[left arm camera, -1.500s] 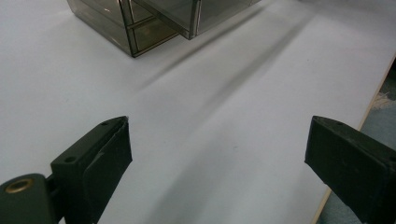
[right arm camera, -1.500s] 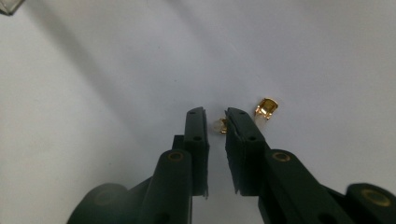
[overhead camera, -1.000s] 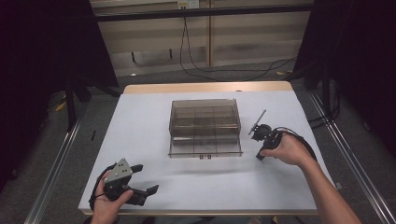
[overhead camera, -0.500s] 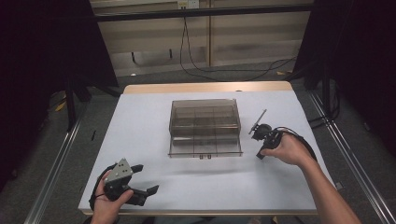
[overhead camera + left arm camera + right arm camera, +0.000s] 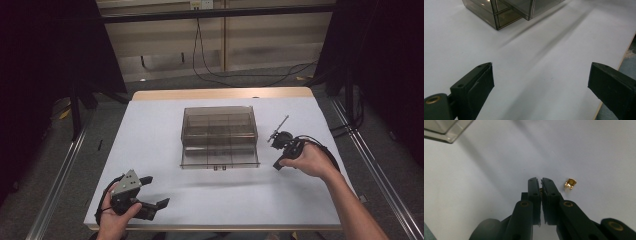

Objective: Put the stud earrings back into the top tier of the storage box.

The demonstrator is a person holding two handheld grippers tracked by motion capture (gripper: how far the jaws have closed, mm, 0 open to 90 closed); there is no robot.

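Observation:
A smoky clear compartment box (image 5: 219, 135) stands mid-table, its near corner in the left gripper view (image 5: 499, 12). My right gripper (image 5: 541, 185) points down at the white table right of the box and is shut, a glint of a small gold part caught between its pads. A second small gold part (image 5: 570, 183) lies loose on the table just right of the jaws. In the high view the right gripper (image 5: 278, 162) sits under the person's hand. My left gripper (image 5: 152, 192) rests near the front left edge, open with nothing between its fingers (image 5: 482, 80).
The white table (image 5: 150, 130) has bare room on both sides of the box. Its front edge runs close past the left gripper (image 5: 541, 85). Cables lie on the floor beyond the far edge, and metal rails flank the table.

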